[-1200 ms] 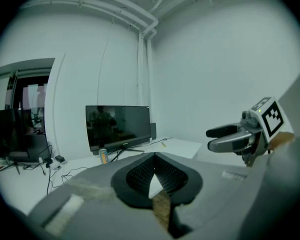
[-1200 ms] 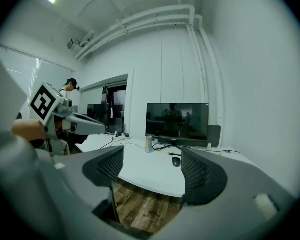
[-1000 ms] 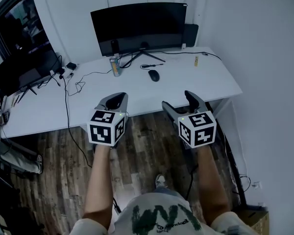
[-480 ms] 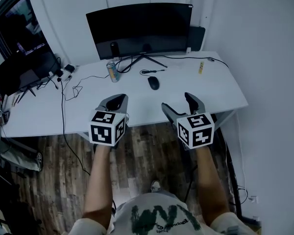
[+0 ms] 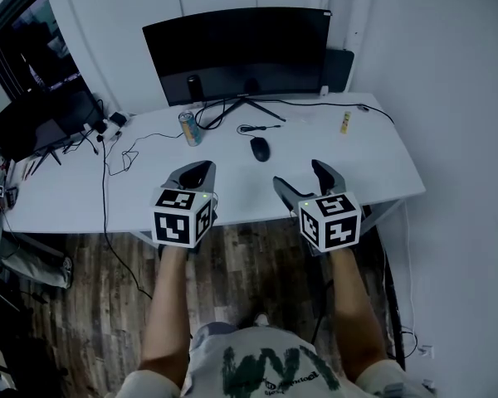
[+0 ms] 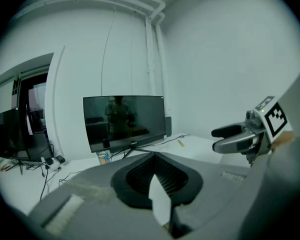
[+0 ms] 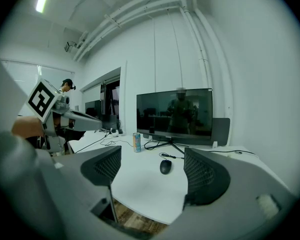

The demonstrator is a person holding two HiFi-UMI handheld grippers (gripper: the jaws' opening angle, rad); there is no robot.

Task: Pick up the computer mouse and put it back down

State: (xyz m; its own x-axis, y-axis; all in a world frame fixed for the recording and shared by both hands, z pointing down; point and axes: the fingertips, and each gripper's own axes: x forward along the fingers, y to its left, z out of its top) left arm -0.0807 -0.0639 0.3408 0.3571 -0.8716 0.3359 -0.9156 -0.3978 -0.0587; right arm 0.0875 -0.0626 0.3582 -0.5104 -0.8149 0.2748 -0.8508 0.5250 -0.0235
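White desk [image 5: 373, 160] holds 1 wide monitor [image 5: 236, 52], 1 can [image 5: 187, 128] left of its stand, loose cables [image 5: 121, 149], a small yellow item [image 5: 345, 123].

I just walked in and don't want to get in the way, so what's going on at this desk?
A person stands at the white desk with a hand-held gripper in each hand, both near its front edge. The left hand-held gripper has its jaws together and holds nothing. The right hand-held gripper has its jaws apart and points roughly towards the black computer mouse. The mouse lies untouched on the desk, apart from both grippers.
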